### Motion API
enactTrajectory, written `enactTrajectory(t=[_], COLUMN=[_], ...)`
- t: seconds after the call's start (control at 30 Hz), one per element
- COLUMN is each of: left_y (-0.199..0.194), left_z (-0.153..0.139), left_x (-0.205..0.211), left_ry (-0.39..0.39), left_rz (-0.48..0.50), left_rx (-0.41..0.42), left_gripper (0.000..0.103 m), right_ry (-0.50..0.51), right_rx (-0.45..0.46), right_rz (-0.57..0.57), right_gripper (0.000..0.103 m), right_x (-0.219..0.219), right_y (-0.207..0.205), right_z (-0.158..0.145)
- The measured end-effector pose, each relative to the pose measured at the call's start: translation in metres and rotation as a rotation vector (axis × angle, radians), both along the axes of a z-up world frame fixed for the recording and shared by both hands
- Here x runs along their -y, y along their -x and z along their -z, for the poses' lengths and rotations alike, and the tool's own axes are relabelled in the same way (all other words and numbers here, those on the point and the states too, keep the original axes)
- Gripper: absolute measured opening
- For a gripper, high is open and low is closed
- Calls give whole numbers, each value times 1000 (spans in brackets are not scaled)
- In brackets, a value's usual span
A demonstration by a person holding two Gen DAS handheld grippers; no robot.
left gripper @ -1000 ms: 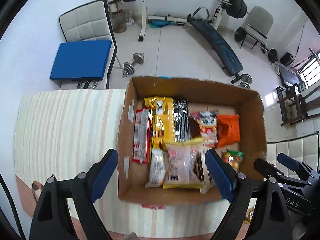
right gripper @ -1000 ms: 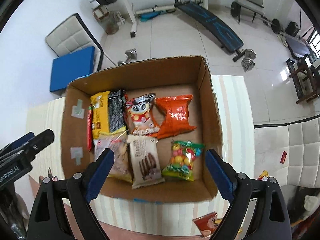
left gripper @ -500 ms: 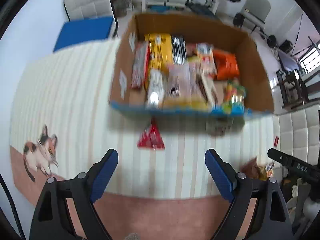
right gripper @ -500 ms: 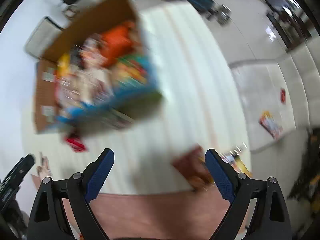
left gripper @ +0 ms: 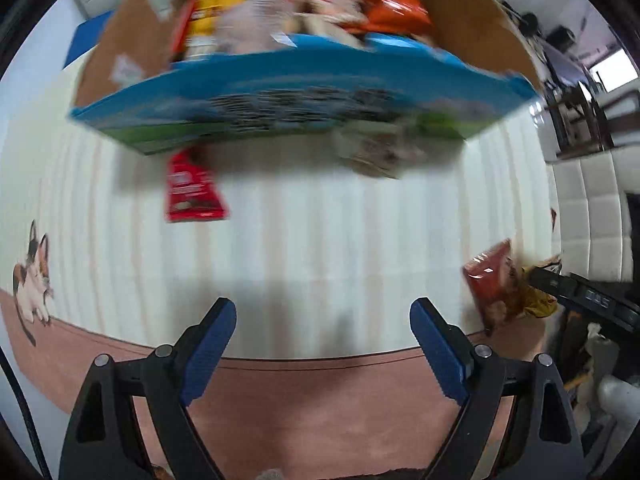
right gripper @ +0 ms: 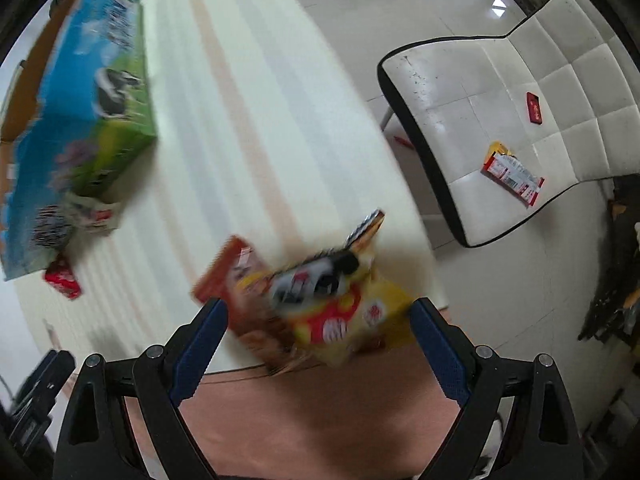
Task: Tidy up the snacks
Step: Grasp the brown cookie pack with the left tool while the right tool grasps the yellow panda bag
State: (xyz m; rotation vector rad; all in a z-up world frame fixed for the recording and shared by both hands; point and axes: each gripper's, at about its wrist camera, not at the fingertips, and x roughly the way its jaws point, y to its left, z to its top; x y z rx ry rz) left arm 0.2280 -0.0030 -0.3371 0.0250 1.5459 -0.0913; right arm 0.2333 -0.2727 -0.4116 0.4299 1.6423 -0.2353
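Both grippers spread and empty: right gripper (right gripper: 320, 316) over the snack pile (right gripper: 316, 300), likely next pick for the box (left gripper: 304, 92); left gripper (left gripper: 322, 320) idle.

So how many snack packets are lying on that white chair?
2. A red-and-white packet lies nearer the front of the white chair, and a small red one sits farther back. Nothing there seems hidden.
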Motion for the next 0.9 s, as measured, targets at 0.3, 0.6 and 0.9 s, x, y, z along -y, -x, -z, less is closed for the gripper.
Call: enactTrajectory(t=[0.3, 0.6, 0.9], left_y=[-1, -19, -27], left_z=[25, 58, 92], left_x=[72, 119, 156], left_ry=[-4, 104, 2], left_rz=[77, -25, -20], left_rx=[-99, -269, -298], left_gripper=[89, 89, 89], right_ry=[-81, -279, -267], right_rx=[-2, 27, 46], right_rz=[-5, 119, 88], right_gripper=[77, 80, 80], right_x=[14, 67, 84], right_y=[14, 44, 48], right_z=[1, 5, 6])
